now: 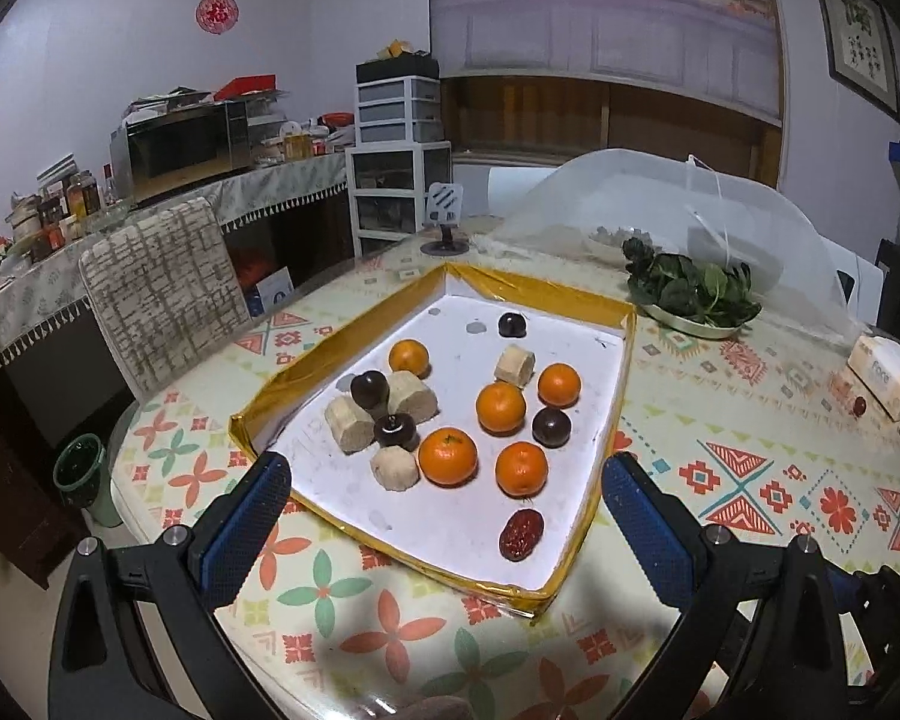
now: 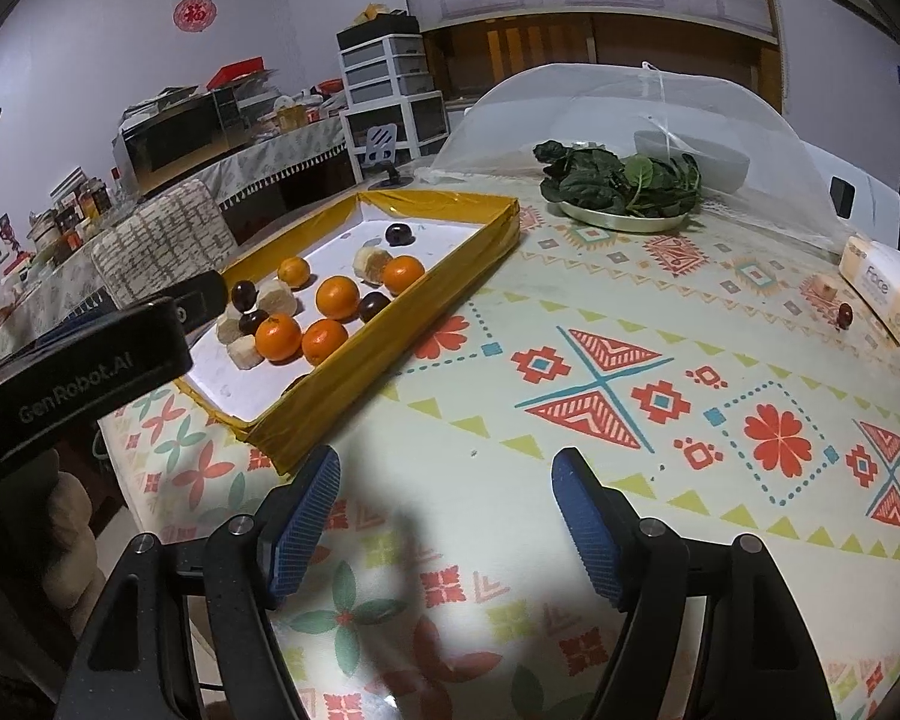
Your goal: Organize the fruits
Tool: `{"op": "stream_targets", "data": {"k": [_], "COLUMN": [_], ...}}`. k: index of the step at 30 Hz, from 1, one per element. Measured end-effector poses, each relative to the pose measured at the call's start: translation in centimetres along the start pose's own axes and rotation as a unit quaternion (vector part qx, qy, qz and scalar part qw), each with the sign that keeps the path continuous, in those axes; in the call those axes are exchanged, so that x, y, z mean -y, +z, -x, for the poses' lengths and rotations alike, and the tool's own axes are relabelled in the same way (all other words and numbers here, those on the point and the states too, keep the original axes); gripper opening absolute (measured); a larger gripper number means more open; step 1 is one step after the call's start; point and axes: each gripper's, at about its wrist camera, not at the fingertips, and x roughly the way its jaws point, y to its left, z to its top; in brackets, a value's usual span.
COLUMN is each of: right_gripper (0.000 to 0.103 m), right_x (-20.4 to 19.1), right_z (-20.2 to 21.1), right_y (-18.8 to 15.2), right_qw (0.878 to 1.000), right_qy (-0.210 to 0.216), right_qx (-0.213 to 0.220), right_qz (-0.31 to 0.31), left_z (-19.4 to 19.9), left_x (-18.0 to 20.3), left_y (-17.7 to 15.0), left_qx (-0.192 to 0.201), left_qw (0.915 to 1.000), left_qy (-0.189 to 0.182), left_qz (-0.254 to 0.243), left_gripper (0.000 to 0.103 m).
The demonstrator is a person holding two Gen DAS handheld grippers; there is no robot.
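Observation:
A shallow tray with a gold rim (image 1: 624, 396) and a white floor lies on the patterned table; it also shows in the right wrist view (image 2: 426, 294). In it lie several oranges (image 1: 447, 456) (image 2: 337, 297), several dark round fruits (image 1: 551, 426), several pale cut chunks (image 1: 515, 365) and one red date (image 1: 521, 534). My left gripper (image 1: 444, 531) is open and empty, hovering over the tray's near edge. My right gripper (image 2: 447, 531) is open and empty above bare tablecloth, to the right of the tray. A small dark red fruit (image 2: 845, 315) lies on the table far right.
A plate of leafy greens (image 2: 621, 186) sits beyond the tray, before a white mesh food cover (image 2: 660, 114). A tissue pack (image 2: 882, 288) lies at the right edge. A padded chair (image 1: 162, 288) stands at the table's left. The left gripper's body (image 2: 84, 366) fills the right view's left side.

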Motion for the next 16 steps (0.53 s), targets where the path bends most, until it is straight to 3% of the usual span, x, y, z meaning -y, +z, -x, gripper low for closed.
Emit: {"op": "stream_targets", "data": {"k": [16], "right_gripper": [0.079], "right_x": [-0.3], "right_z": [-0.7], "right_y": [-0.2], "right_qw": [1.000], "right_qy": [0.006], "right_qx": [-0.008], "right_qz": [-0.006], "left_z": [-1.1], "left_x": [-0.5], "left_y": [0.1], "left_qx": [-0.029], "left_qw": [0.9996], "left_qy": [-0.004], "left_qz": [0.002], "left_gripper": [0.103]}}
